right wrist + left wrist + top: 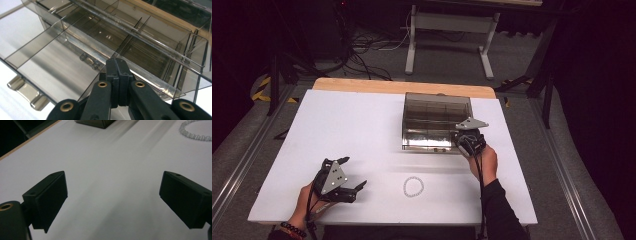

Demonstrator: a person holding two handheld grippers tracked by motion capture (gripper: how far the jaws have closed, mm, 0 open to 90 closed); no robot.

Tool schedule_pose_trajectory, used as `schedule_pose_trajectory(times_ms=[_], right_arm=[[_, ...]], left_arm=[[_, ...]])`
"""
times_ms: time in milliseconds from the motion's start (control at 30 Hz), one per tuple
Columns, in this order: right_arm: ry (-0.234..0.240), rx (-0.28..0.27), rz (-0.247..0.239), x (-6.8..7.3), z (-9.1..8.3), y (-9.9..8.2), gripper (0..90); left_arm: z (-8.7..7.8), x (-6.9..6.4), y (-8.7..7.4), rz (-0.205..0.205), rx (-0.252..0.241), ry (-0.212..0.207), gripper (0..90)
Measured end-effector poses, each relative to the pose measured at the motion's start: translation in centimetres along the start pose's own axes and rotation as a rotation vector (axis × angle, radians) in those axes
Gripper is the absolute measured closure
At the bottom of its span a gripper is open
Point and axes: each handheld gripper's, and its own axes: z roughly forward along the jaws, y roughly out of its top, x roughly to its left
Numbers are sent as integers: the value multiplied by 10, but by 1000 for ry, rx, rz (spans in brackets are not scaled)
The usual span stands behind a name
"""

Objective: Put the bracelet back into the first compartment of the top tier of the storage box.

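My right gripper [117, 65] has its fingers clenched at the clear box [437, 120] lid's front edge, right of centre on the table [337, 130]. I'd lift slowly. Left gripper [354, 175] fingers stand released, bracelet [413, 186] nearby.

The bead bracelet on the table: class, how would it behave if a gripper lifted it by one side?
The bead bracelet would probably sag out of its ring, being a loop of separate small beads. It looks light. Its rounded, glossy beads may slip between flat pads.
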Motion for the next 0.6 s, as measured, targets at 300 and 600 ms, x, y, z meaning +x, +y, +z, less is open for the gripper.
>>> schedule_pose_trajectory(times_ms=[300, 600], right_arm=[[-5, -7, 19, 1, -1, 0, 900], [73, 32, -3, 0, -11, -6, 900]], left_arm=[[-2, 0, 0, 10, -1, 2, 90], [-3, 1, 0, 1, -11, 5, 89]])
